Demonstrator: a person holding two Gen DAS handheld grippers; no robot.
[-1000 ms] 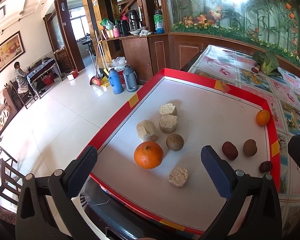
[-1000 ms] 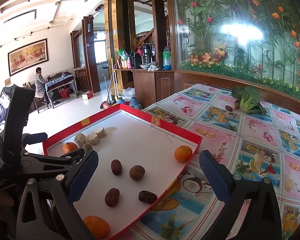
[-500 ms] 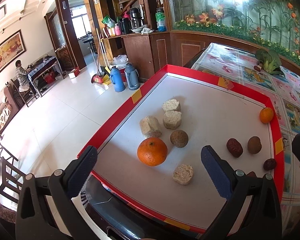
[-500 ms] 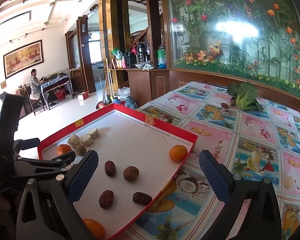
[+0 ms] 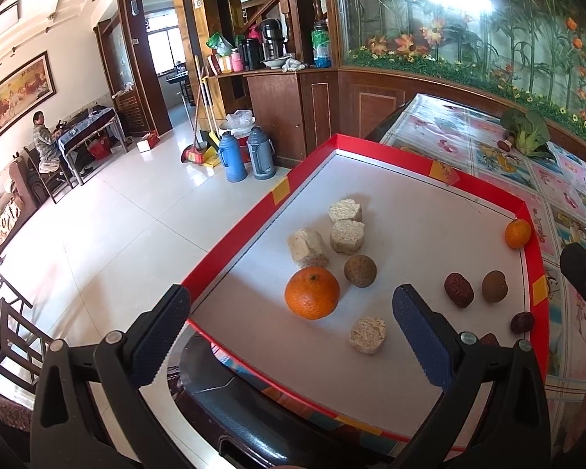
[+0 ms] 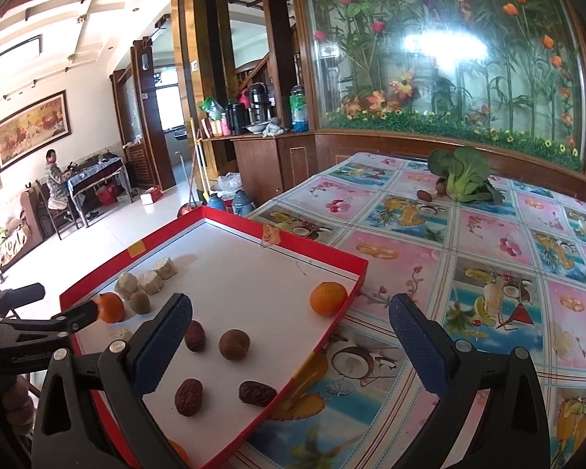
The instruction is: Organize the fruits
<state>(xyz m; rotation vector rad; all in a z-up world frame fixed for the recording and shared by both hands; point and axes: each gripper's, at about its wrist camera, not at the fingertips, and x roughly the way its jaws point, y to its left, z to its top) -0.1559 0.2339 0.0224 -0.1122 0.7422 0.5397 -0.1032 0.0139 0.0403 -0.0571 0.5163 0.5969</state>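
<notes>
Sorting has not visibly begun: both tools are spread wide and carry nothing. The left tool (image 5: 291, 336) is held over the near left part of the red-rimmed tray (image 5: 230, 250), and the large orange (image 5: 311, 292) lies on the white tray floor just ahead of its opening, with a round brown fruit (image 5: 359, 271) close beside it and three pale corn-cob pieces (image 5: 345, 236) clustered just beyond. A fourth cob piece (image 5: 367, 334) sits nearer, toward the right finger (image 5: 422, 336).

The right tool (image 6: 289, 342) is held above the tray's right edge, where the counter (image 6: 488, 258) with its fruit-print cloth begins. Below it lie three dark red dates (image 6: 194, 336), a second brown fruit (image 6: 234, 344) and, against the far right rim, a small orange (image 6: 327, 298). Part of another orange (image 6: 177, 454) shows at the tray's near corner.

If the large orange is judged to be the next pick, the left tool would best be lowered so that the fruit's widest part is spanned, with the fingers kept clear of the brown fruit beside it. A round, smooth orange is likely to roll if nudged on one side, so both pads should meet it together. Closing should be gentle, since the peel may be bruised. The dates are small and low; a near-vertical approach would probably be needed for them.
</notes>
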